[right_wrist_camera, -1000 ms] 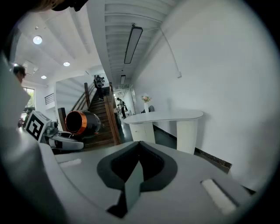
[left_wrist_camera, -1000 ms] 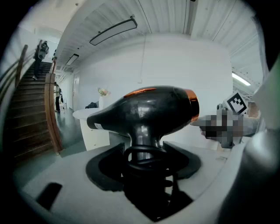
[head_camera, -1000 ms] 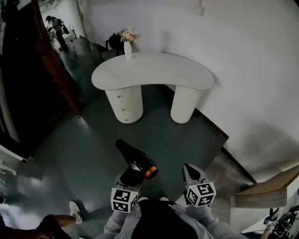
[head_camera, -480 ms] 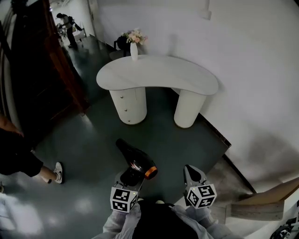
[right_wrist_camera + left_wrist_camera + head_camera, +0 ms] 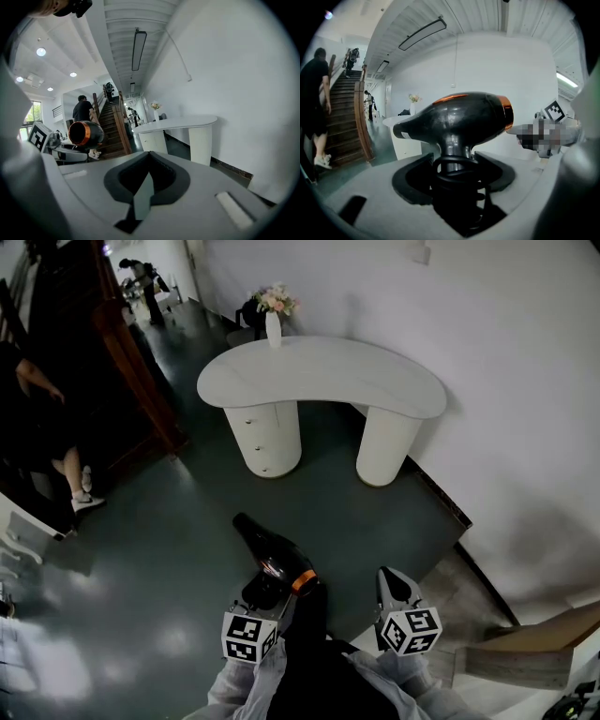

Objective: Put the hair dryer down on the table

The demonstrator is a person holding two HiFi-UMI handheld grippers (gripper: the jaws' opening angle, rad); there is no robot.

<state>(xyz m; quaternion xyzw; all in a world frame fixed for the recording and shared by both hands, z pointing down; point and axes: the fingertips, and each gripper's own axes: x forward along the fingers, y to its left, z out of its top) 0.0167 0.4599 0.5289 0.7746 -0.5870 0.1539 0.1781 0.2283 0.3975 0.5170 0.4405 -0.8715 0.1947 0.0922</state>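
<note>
A black hair dryer [image 5: 272, 554] with an orange ring hangs over the dark floor, its nozzle pointing forward-left. My left gripper [image 5: 267, 589] is shut on its handle; in the left gripper view the jaws clamp the handle just under the hair dryer's body [image 5: 459, 117], with coiled cord below. My right gripper [image 5: 394, 585] is beside it, shut and empty. From the right gripper view, the dryer's orange-rimmed back end [image 5: 86, 133] shows at the left. The white curved table [image 5: 319, 371] stands ahead against the wall, well beyond both grippers.
A white vase of flowers [image 5: 273, 320] stands at the table's far left end. A dark wooden staircase [image 5: 122, 352] rises on the left, with a person [image 5: 47, 427] at its foot. A white wall runs along the right, with a wooden step [image 5: 525, 652] below it.
The view has shifted a little toward the table. The person on the left has walked from the lower left up to the stairs. Both grippers keep their places and the dryer stays held.
</note>
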